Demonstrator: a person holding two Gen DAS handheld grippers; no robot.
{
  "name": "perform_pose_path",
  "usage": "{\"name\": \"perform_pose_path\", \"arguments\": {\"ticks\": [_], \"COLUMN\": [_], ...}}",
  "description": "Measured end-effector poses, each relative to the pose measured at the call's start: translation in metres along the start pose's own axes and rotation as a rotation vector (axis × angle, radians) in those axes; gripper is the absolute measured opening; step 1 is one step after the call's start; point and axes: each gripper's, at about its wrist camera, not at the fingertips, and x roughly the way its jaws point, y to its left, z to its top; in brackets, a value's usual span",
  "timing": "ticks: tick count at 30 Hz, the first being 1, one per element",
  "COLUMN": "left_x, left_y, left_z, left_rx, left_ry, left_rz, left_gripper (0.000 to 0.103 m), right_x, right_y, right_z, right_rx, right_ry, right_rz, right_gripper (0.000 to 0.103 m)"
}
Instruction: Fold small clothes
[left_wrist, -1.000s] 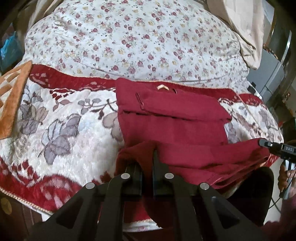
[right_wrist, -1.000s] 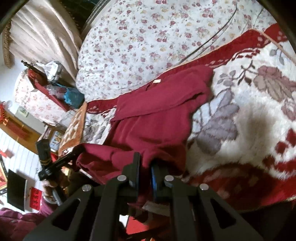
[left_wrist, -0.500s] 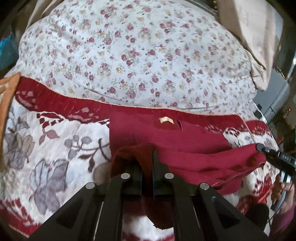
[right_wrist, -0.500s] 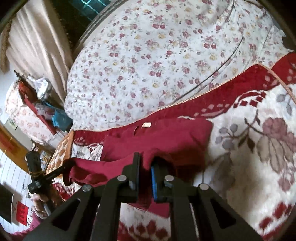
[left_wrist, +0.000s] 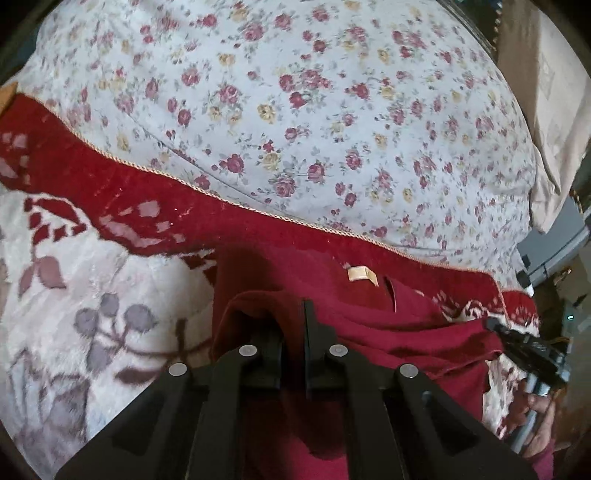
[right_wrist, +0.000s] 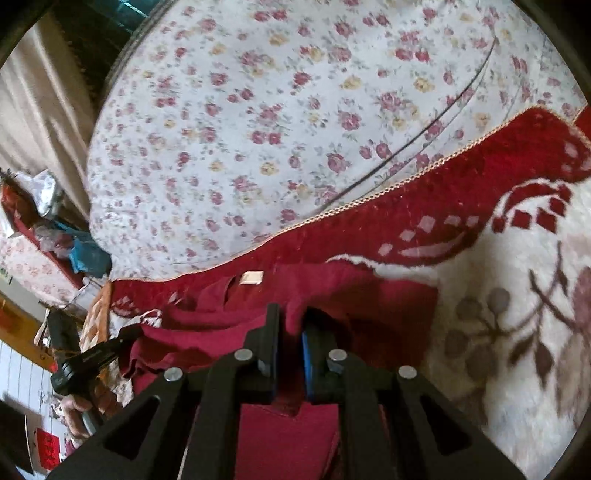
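Hem of the red garment (left_wrist: 406, 332) carried toward its collar, both corners pinched.

The left hand-held gripper (left_wrist: 293, 314) and right hand-held gripper (right_wrist: 291, 317) are each clamped on the hem; the garment lies on the bed's patterned blanket (left_wrist: 92, 295), collar just ahead (long axis across both grippers). The collar tag (left_wrist: 360, 274) shows no readable writing.

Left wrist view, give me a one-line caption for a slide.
Left gripper and right gripper pinch a dark red garment over a red-and-white blanket.
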Motion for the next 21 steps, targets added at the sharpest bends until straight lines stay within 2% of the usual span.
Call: {"name": "perform_pose_path", "arguments": {"ticks": [5,7,9,10,11,14,17,18,19,21], "left_x": [0.01,0.006,0.001,-0.002,-0.004,-0.01,-0.014,-0.015,-0.017,-0.02], "left_y": [0.02,0.021,0.019,0.017,0.016,0.015,0.018,0.02,0.023,0.03], "left_z": [0.011,0.012,0.012,0.012,0.011,0.011,0.012,0.012,0.013,0.013], "left_rx": [-0.082,-0.092,-0.081,-0.074,-0.07,-0.06,-0.071,-0.087,-0.104,-0.13], "left_ry": [0.02,0.018,0.013,0.016,0.015,-0.002,-0.015,-0.024,-0.046,-0.078], "left_rz": [-0.091,-0.115,-0.114,-0.113,-0.114,-0.111,-0.111,-0.117,-0.106,-0.092], "left_gripper": [0.0,0.0,0.0,0.004,0.013,0.016,0.017,0.022,0.033,0.039], "right_x": [0.035,0.031,0.021,0.014,0.005,-0.022,-0.033,-0.032,-0.026,-0.009], "right_y": [-0.026,-0.032,-0.029,-0.027,-0.026,-0.021,-0.006,0.0,0.008,0.02], "right_z": [0.011,0.011,0.009,0.008,0.008,0.003,-0.009,-0.015,-0.019,-0.024], "right_rx": [0.135,0.166,0.135,0.116,0.098,0.063,-0.027,-0.06,-0.093,-0.139], "right_ry": [0.056,0.036,0.006,-0.02,-0.053,-0.126,-0.123,-0.112,-0.087,-0.036], "right_rz": [-0.005,0.043,0.038,0.012,-0.014,-0.012,0.012,0.018,0.024,0.012], "right_gripper": [0.014,0.017,0.022,0.035,0.048,0.05,0.05,0.05,0.05,0.05]}}
